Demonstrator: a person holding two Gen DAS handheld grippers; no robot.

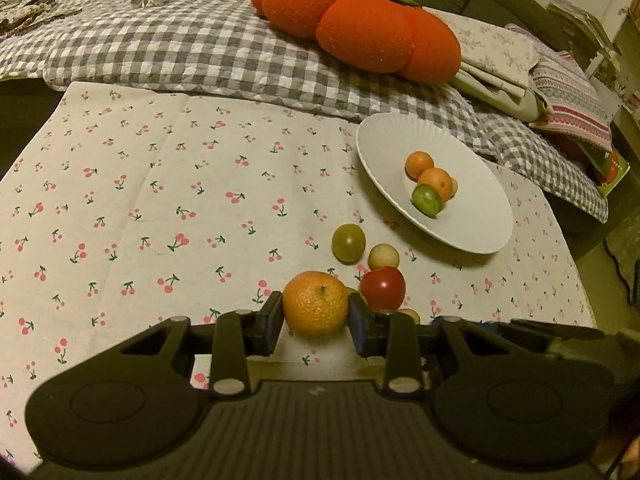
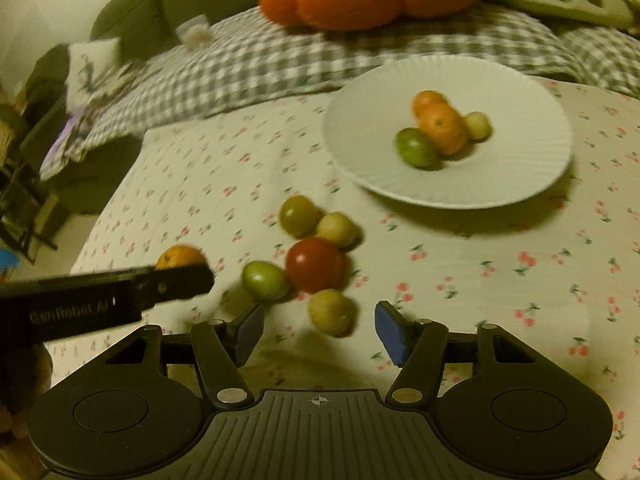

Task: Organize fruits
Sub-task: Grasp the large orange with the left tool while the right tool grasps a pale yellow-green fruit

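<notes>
Plate (image 2: 520,92) holds four fruits — five loose nearby.

We take the plate (image 1: 472,216) as landmark; it sits on the tablecloth (image 1: 160,200). Four fruits lie in the plate (image 2: 448,128), bunched together near its middle. A loose cluster of fruits (image 2: 316,248) lies on the cloth in front of the plate, toward its left. The orange (image 1: 315,305) sits nearest us, left of that cluster, between the left gripper (image 1: 316,322) pads. Behind the plate: blanket (image 1: 180,52), with the cushion (image 1: 360,28) on it.
</notes>
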